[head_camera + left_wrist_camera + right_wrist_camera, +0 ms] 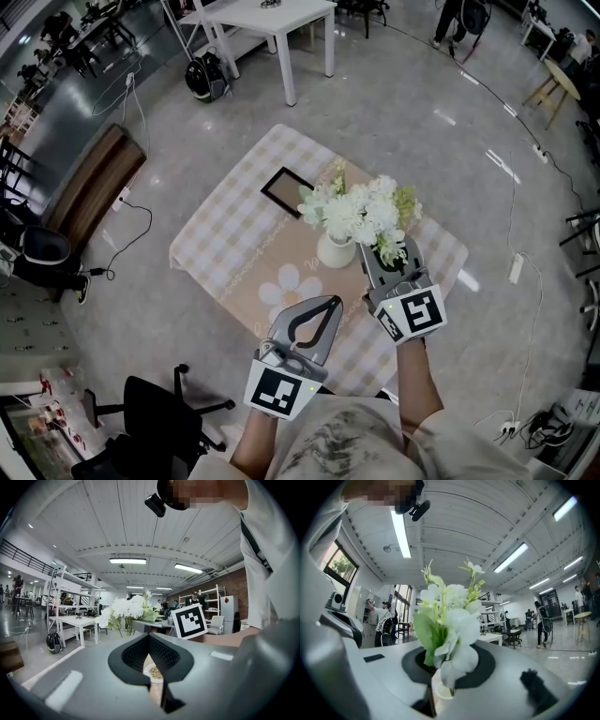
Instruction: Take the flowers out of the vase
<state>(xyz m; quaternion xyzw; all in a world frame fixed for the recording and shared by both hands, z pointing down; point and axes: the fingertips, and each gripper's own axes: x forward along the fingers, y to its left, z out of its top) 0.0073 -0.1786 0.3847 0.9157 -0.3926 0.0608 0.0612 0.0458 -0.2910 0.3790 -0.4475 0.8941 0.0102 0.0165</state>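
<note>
White flowers (356,211) stand in the vase (335,251) on the worktop (225,239). The right tongs (390,248) clench one sprig (450,630) above its mouth. The left tongs (330,302) hang clenched, empty.

My right claw (389,255) sits just right of the vase (335,251), which stands near the middle of the table (225,234). The flowers (361,211) stand above the vase's mouth, with their stems between that claw's jaws. My left claw (330,305) is nearer to me and left of the right one, apart from the vase, and a flat frame (286,190) lies on the table behind and left of the vase.
</note>
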